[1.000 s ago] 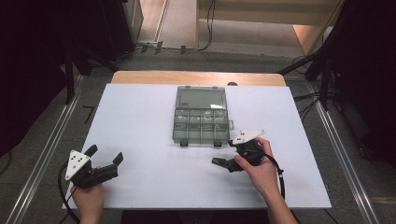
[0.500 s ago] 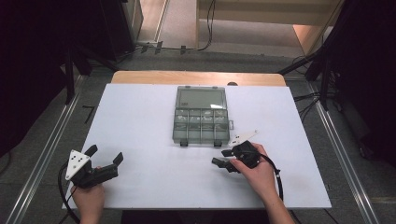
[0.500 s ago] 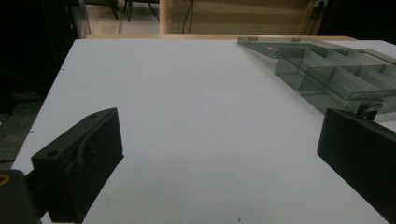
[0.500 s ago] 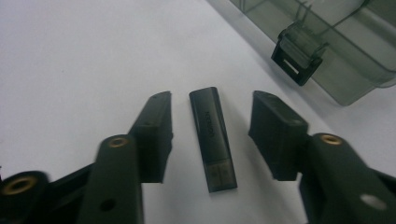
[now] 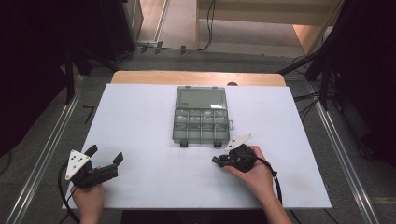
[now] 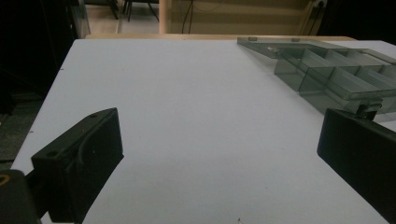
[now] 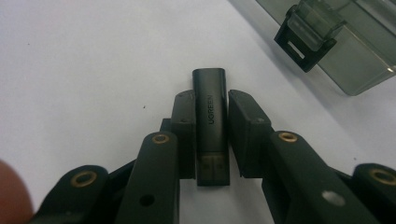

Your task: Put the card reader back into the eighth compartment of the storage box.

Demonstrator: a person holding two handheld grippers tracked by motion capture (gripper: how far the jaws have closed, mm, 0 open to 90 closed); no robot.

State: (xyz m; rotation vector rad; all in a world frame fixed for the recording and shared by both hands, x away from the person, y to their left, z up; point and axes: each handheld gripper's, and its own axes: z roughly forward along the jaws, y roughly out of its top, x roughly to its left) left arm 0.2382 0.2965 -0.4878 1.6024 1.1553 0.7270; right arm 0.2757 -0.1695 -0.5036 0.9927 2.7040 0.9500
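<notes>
White table over grey floor

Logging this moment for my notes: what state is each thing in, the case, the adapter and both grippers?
Case: flat on the table, lid shut, front latches down.
Adapter: lying flat on the table, clamped between the right gripper's pads, plug end toward the camera.
Right gripper: jaws just closed, shut on the adapter.
Left gripper: open, nothing between its jaws, near the table's left front corner.
</notes>
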